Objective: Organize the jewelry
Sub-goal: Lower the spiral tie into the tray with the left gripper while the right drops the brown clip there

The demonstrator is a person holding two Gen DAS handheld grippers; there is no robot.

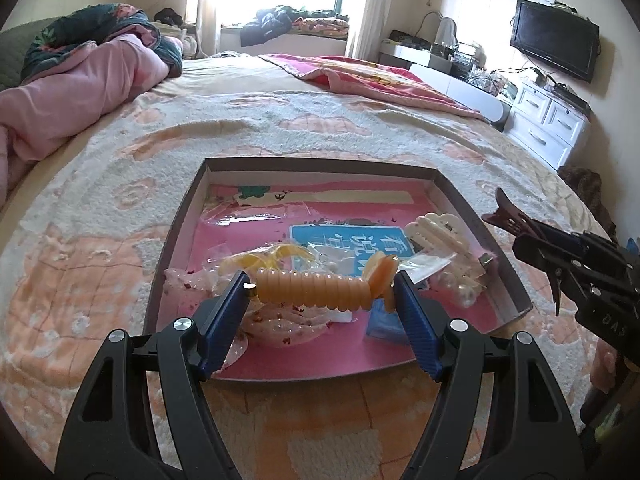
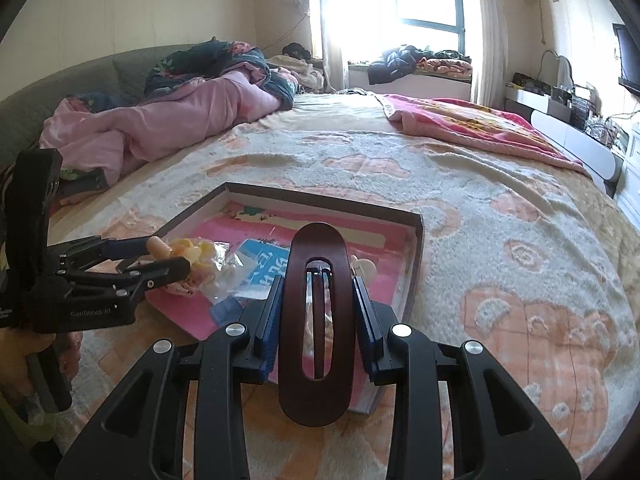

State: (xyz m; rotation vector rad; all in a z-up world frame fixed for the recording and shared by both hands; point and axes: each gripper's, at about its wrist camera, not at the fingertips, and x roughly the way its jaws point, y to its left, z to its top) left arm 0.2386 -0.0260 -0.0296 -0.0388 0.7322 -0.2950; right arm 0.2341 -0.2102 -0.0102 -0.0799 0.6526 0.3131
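While both your hands hover over the shallow dark-rimmed cardboard tray (image 1: 496, 240) on the fleecy peach-and-cream bedspread (image 1: 120, 184), each tool carries a piece. Your left gripper (image 1: 322, 292) stands spread wide, its blue pads pressing the two ends of an orange translucent spiral hair tie (image 1: 316, 290), stretched between them just ahead of the fingertips. Your right gripper (image 2: 316, 280) is drawn nearly together, pinching a dark reddish-brown oval hair clip (image 2: 316, 320) upright between its pads, the clip's length running back toward the camera.

Below and beyond the left tool, the tray's pink liner holds a cream-white ribbed claw clip (image 1: 434, 232), clear plastic bags (image 1: 428, 264) and yellow loops (image 1: 264, 260).

The spiral tie is springy, by the look of it: held only at its ends, it could squirm free and bounce onto the bedspread if you ease the pads carelessly. The glossy oval clip, gripped across its narrow sides, may pivot or slide out. With the two tools near each other over one tray, a hurried placement could knock them together or scatter the bags.
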